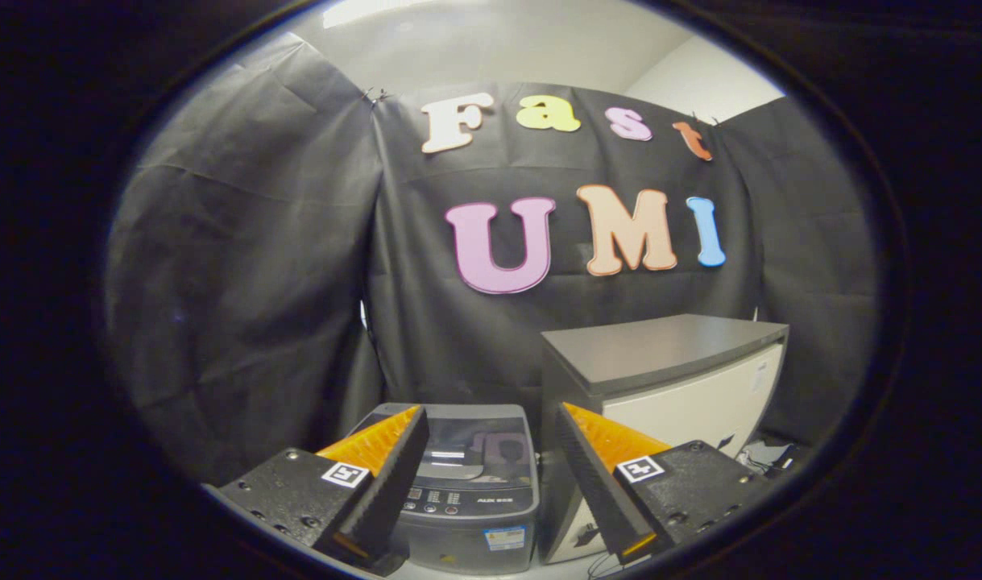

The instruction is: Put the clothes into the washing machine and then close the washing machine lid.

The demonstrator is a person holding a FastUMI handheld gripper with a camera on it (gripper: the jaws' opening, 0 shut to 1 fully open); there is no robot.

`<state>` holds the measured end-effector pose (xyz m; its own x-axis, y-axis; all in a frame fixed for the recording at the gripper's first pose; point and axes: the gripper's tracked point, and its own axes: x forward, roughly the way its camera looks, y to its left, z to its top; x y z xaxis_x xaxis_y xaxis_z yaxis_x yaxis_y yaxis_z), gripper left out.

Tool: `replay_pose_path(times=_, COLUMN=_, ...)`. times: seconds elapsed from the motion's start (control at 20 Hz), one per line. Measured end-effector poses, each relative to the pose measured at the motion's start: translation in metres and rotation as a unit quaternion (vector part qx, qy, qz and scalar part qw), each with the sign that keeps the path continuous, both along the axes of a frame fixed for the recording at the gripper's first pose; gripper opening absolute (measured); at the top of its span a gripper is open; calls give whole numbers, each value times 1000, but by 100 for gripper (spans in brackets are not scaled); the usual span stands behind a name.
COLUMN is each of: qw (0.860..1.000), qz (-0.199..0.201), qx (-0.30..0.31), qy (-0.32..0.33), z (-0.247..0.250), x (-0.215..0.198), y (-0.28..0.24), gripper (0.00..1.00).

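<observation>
both fingers (382,475) are sitting closest to us, spread wide apart with nothing between them, so we are carrying an open, empty gripper (491,475) here. we are holding it back and level, pointing across the booth, and that is giving us a full look at the scene rather than crowding any one thing.

just ahead, showing through the gap between the fingers, the washing machine (466,499) is standing low on the floor. its lid (474,443) is lying flat and closed over the top, glossy and dark, with the control panel (458,501) facing us at six o'clock of the lid. we are judging that lid as shut, and whatever is inside the drum is hidden from us.

at three o'clock of the machine, just beside it, a pale cabinet (684,403) with a grey top is standing taller, its top bare from where we are looking. at its foot, some cables (768,455) are trailing on the floor.

clothes? we are not spotting any loose garment ahead of the fingers. that is fitting two readings: the clothes are already inside under the closed lid, or they are lying somewhere out of our sight and the lid is waiting to be lifted. we cannot tell which.
</observation>
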<state>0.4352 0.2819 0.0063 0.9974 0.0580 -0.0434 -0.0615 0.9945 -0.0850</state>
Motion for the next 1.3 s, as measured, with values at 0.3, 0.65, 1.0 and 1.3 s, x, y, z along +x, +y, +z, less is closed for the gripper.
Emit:
replay_pose_path(times=0.3, qw=1000, qz=-8, qx=8, qy=-2, z=23, x=-33, y=-26, gripper=96)
replay_pose_path(times=0.65, qw=999, qz=6, qx=-42, qy=-12, z=34, x=-80, y=-42, gripper=97)
replay_pose_path(times=1.0, qw=999, qz=5, qx=-10, qy=-41, z=59, x=-100, y=-70, gripper=97)
replay_pose_path(times=1.3, qw=998, qz=1, qx=51, qy=-42, z=67, x=-106, y=-88, gripper=97)
